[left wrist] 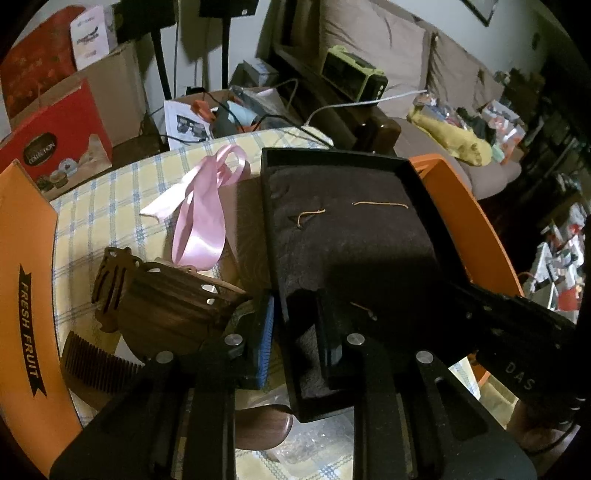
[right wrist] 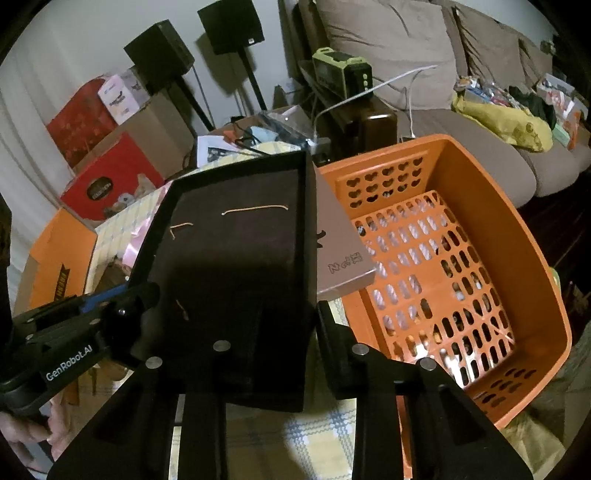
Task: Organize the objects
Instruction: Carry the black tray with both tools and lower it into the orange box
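A black box tray with a dark velvet lining (left wrist: 351,229) is held tilted above the checked tablecloth; it also shows in the right wrist view (right wrist: 236,236). My left gripper (left wrist: 295,332) is shut on its near left wall. My right gripper (right wrist: 284,332) is shut on its near right wall. The box's grey lid (right wrist: 340,243) hangs off its right side over the orange perforated basket (right wrist: 517,229). A pink ribbon (left wrist: 207,206), a carved wooden piece (left wrist: 159,291) and a wooden comb (left wrist: 96,358) lie on the cloth to the left.
An orange "Fresh Fruit" carton (left wrist: 26,280) stands at the left. A red gift box (left wrist: 55,144), cardboard boxes and speaker stands (right wrist: 221,26) are behind. A sofa (right wrist: 461,122) with clutter runs along the right. A green device (left wrist: 351,74) sits on a side table.
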A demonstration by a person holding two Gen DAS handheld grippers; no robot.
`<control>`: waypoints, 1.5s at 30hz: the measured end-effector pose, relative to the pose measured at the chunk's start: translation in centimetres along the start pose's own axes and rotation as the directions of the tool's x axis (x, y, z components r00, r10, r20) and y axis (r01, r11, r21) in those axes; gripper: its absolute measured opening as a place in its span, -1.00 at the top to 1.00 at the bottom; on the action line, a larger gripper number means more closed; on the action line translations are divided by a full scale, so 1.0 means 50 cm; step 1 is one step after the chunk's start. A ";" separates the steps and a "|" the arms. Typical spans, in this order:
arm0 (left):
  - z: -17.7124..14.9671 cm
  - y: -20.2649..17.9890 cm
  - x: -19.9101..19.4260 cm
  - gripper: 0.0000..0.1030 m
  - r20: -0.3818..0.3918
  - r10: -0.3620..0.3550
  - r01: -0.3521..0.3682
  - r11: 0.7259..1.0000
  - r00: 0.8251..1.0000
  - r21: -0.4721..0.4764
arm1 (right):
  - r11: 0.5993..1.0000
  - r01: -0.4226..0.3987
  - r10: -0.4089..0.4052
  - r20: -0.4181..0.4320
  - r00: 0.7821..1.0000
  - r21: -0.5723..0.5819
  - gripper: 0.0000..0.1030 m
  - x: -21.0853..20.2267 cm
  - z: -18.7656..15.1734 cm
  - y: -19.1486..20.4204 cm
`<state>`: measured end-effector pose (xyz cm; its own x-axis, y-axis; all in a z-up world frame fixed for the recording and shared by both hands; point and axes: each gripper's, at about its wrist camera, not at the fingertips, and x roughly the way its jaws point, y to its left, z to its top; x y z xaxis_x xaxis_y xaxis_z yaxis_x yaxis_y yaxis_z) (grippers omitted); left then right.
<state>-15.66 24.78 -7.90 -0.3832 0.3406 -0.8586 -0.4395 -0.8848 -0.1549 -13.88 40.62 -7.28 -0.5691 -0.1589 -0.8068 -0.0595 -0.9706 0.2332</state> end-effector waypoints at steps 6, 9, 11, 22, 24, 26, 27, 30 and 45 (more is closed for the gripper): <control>0.000 -0.004 -0.044 0.63 0.043 -0.012 0.013 1.000 0.999 -0.004 | 0.999 0.018 -0.016 0.051 0.999 -0.036 0.48 -0.041 0.003 0.019; -0.001 -0.001 -0.075 0.63 0.066 -0.021 0.022 1.000 0.998 -0.006 | 0.998 0.021 -0.017 0.075 0.997 -0.053 0.49 -0.067 0.004 0.033; -0.002 0.002 -0.098 0.63 0.085 -0.022 0.023 1.000 0.996 -0.005 | 0.998 0.017 -0.011 0.093 0.996 -0.065 0.50 -0.088 0.006 0.043; -0.014 0.055 -0.243 0.63 0.193 0.012 -0.003 0.999 0.981 -0.048 | 0.987 -0.022 0.050 0.176 0.983 -0.157 0.50 -0.182 0.012 0.143; -0.020 0.075 -0.262 0.63 0.201 0.024 -0.011 0.998 0.979 -0.066 | 0.984 -0.033 0.065 0.179 0.982 -0.178 0.50 -0.187 0.012 0.170; -0.030 0.096 -0.277 0.63 0.209 0.039 -0.022 0.996 0.977 -0.082 | 0.980 -0.046 0.081 0.178 0.981 -0.195 0.50 -0.191 0.012 0.197; -0.035 0.109 -0.286 0.63 0.213 0.046 -0.027 0.995 0.976 -0.093 | 0.978 -0.051 0.089 0.179 0.980 -0.203 0.51 -0.192 0.011 0.210; -0.048 0.149 -0.316 0.63 0.229 0.076 -0.049 0.991 0.970 -0.125 | 0.968 -0.070 0.115 0.180 0.977 -0.241 0.51 -0.194 0.007 0.259; -0.136 0.401 -0.423 0.63 0.226 0.270 -0.196 0.933 0.936 -0.302 | 0.891 -0.194 0.256 0.100 0.962 -0.409 0.51 -0.134 -0.029 0.546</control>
<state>-10.84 -2.34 3.81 -0.6609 0.1516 -0.7350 -0.0890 -0.9883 -0.1238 -10.50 14.91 3.68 -0.6445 -0.3827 -0.6619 0.3932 -0.9084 0.1424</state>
